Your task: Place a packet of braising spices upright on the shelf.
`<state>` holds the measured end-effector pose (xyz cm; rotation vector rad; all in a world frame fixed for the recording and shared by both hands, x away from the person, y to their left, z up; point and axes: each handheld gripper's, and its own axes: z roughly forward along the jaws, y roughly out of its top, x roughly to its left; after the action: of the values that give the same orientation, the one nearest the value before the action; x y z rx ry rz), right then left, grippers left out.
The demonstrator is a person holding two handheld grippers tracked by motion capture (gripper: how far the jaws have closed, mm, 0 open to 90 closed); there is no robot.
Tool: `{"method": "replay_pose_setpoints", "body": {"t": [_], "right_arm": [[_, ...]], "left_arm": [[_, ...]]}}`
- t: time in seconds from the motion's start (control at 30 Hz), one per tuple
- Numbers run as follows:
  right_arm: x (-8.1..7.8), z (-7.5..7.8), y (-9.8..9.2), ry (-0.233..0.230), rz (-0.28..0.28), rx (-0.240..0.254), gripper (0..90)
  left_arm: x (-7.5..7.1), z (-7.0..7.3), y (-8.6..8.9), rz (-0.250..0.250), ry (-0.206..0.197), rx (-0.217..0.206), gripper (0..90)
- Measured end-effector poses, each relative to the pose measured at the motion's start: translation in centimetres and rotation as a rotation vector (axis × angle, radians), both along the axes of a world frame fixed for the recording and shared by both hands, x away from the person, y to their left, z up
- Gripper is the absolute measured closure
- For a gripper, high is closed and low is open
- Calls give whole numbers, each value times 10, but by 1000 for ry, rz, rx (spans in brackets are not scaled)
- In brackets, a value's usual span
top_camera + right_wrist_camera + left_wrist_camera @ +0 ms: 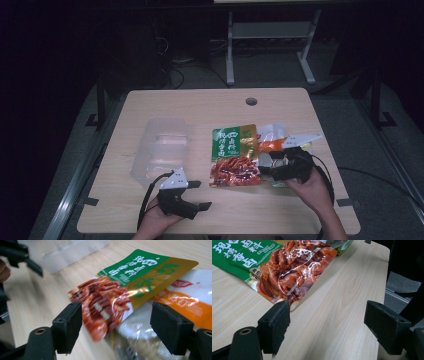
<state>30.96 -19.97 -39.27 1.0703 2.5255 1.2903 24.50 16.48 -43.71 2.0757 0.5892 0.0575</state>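
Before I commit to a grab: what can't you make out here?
- White and orange packet: lower part under the green and red packet, print too blurred, right gripper view.
- Clear container: contents unreadable, high view.
- Right gripper: jaws merge with dark hand, high view.

A dim lab or test room: one pale wooden surface [200, 107] with a cable hole [251, 101] stands on grey carpet, a white metal desk frame [270, 45] and loose cables [175, 62] on the floor beyond its far edge.
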Motion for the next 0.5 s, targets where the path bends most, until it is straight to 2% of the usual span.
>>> {"method": "replay_pose_setpoints", "body": {"t": [0.03, 0.07, 0.1, 0.13, 0.17, 0.23, 0.3, 0.33, 0.4, 0.5], "right_arm": [[10, 2, 5, 18, 6, -7, 257], [10, 2, 5, 18, 6, -7, 257], [20, 5, 10, 47, 5, -22, 259], [20, 5, 10, 47, 5, -22, 259], [30, 6, 14, 68, 8, -40, 259], [35, 6, 15, 71, 11, -52, 260], [46, 7, 18, 96, -5, -67, 275], [56, 8, 20, 127, -20, -67, 293], [62, 8, 22, 134, -25, -72, 293], [78, 9, 26, 151, -37, -85, 296]], "left_arm": [[0, 0, 0, 0, -1, -1, 206], [0, 0, 0, 1, -2, -4, 206], [0, 0, 0, 1, 0, -4, 206], [1, -1, -1, -2, -1, -3, 206], [1, -1, -1, -7, -3, -1, 205], [1, -1, -2, -7, 0, -7, 205], [0, -1, -2, -10, 1, -4, 205], [0, -1, -1, -11, 4, 1, 205], [-1, 0, -1, -8, 5, -11, 205], [-1, 0, 1, -7, 1, -9, 205]]}}
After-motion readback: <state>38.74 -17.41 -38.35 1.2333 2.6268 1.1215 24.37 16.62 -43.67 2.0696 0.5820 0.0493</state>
